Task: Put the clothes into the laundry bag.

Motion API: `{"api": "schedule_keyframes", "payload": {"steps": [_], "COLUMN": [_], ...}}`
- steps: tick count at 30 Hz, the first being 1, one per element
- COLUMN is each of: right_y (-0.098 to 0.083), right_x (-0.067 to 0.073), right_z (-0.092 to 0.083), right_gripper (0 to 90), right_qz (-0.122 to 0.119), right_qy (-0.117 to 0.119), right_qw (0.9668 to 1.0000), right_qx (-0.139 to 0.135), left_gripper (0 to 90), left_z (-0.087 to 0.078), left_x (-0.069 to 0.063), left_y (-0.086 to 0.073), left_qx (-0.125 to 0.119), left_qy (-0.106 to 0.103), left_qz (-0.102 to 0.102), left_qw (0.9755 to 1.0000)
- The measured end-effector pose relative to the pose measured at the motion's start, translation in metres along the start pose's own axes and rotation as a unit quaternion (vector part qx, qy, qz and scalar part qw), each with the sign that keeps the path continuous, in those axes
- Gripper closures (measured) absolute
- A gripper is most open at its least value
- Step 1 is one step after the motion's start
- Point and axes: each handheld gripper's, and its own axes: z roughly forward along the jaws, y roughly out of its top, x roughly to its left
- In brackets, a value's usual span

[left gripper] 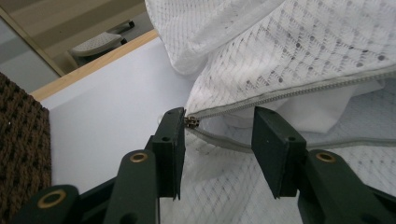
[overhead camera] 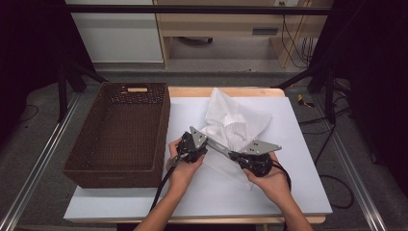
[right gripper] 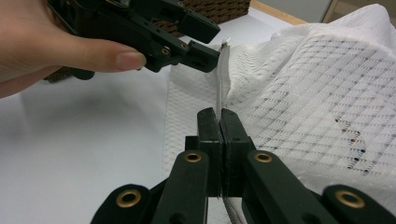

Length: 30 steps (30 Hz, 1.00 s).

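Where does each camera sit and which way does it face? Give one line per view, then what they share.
High view: above the person's side of the table, facing forward and down; forearms, left gripper, right gripper, brown basket.
Left gripper view: rides that gripper, looking along its open jaws at the zipper pull.
Right gripper view: rides that gripper, shut on the zipper; the left hand shows beyond.
Shared: the white mesh bag.

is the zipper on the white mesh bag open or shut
Open: in the left gripper view the two zipper edges of the mesh bag spread apart, showing white cloth inside.
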Motion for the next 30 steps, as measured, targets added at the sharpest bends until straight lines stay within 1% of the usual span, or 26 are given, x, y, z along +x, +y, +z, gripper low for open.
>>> {"api": "schedule_keyframes", "payload": {"steps": [1, 5, 6, 7, 8, 10, 12, 15, 16, 18, 21, 22, 24, 25, 26, 29, 30], "right_y": [0.000, 0.001, 0.001, 0.001, 0.001, 0.001, 0.001, 0.001, 0.001, 0.001, 0.001, 0.001, 0.001, 0.001, 0.001, 0.000, 0.000], "right_x": [0.000, 0.000, 0.000, 0.000, 0.000, 0.000, 0.000, 0.000, 0.000, 0.000, 0.000, 0.000, 0.000, -0.001, -0.001, -0.003, -0.004], "right_z": [0.000, -0.001, -0.001, -0.001, -0.001, -0.002, -0.002, -0.002, -0.002, -0.003, -0.002, -0.002, -0.002, -0.002, -0.002, -0.003, -0.003], "right_gripper": [89.4, 89.4, 89.4, 89.4, 89.4, 89.4, 89.4, 89.4, 89.4, 89.4, 89.4, 89.4, 89.3, 89.4, 89.3, 89.4, 89.3], "right_qz": [0.000, -0.001, -0.001, -0.001, -0.002, -0.001, 0.001, 0.001, 0.000, 0.000, 0.000, 0.000, 0.001, 0.000, 0.000, 0.003, 0.004], "right_qy": [0.000, 0.001, 0.001, 0.001, 0.001, 0.001, 0.000, 0.001, 0.000, 0.000, 0.000, 0.000, 0.000, 0.000, -0.001, -0.004, -0.005], "right_qw": [1.0000, 1.0000, 1.0000, 1.0000, 1.0000, 1.0000, 1.0000, 1.0000, 1.0000, 1.0000, 1.0000, 1.0000, 1.0000, 1.0000, 1.0000, 1.0000, 1.0000], "right_qx": [0.000, -0.002, -0.002, -0.003, -0.003, -0.003, -0.004, -0.005, -0.006, -0.006, -0.005, -0.004, -0.004, -0.005, -0.005, -0.004, -0.004], "left_gripper": [55.2, 55.7, 56.3, 56.6, 57.4, 59.1, 62.2, 67.5, 69.8, 71.3, 76.4, 79.3, 84.2, 86.0, 87.3, 88.2, 88.3], "left_z": [0.002, 0.007, 0.008, 0.009, 0.009, 0.009, 0.009, 0.010, 0.011, 0.014, 0.015, 0.016, 0.015, 0.014, 0.014, 0.009, 0.008], "left_x": [0.000, -0.002, -0.002, -0.001, -0.001, 0.000, 0.000, -0.001, -0.001, -0.001, -0.001, -0.001, -0.003, -0.003, -0.004, -0.003, -0.003], "left_y": [0.001, 0.003, 0.004, 0.005, 0.006, 0.009, 0.010, 0.012, 0.012, 0.013, 0.013, 0.015, 0.015, 0.016, 0.015, 0.014, 0.014], "left_qx": [0.000, 0.003, 0.003, 0.002, -0.005, -0.011, -0.018, -0.023, -0.022, -0.017, -0.020, -0.016, -0.013, -0.006, -0.007, 0.001, -0.001], "left_qy": [-0.002, -0.004, -0.006, -0.005, -0.004, -0.009, -0.011, -0.011, -0.012, -0.010, -0.009, -0.013, -0.013, -0.013, -0.013, -0.016, -0.016], "left_qz": [0.000, 0.013, 0.012, 0.011, 0.005, -0.002, 0.000, 0.012, 0.015, 0.019, 0.021, 0.021, 0.022, 0.029, 0.026, 0.028, 0.026], "left_qw": [1.0000, 0.9999, 0.9999, 0.9999, 1.0000, 0.9999, 0.9998, 0.9996, 0.9996, 0.9996, 0.9995, 0.9996, 0.9996, 0.9995, 0.9995, 0.9995, 0.9995]}}
